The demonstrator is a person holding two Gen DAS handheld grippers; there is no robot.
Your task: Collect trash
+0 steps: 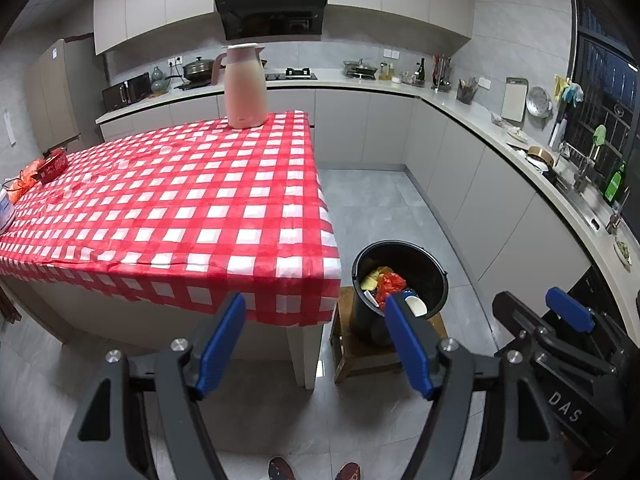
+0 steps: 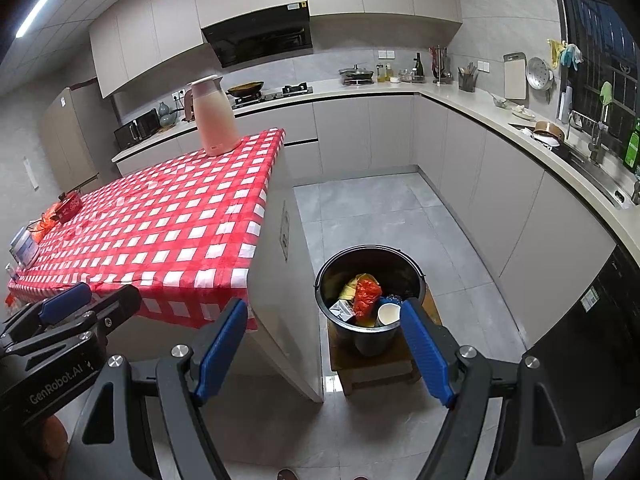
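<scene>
Both grippers hang over the floor with nothing in them. The left gripper (image 1: 316,340) has its blue fingers wide apart, and so does the right gripper (image 2: 324,350).

The black bucket (image 2: 332,264) sits on a small wooden stool (image 2: 376,372), just beside the corner of the table (image 1: 180,208). The trash is already inside the bucket: a red bag (image 2: 366,296), a white cup (image 2: 388,314), a small carton (image 2: 342,310) and something yellow.

What could go wrong? The stool is small, so a bump from a gripper could tip the bucket and spill the trash. A hand reaching back to the table could also catch the hanging cloth and pull it, and the pink jug (image 1: 245,88) stands near the far edge of the table.

Past the bucket the grey floor is open, with cabinets along the far side.
</scene>
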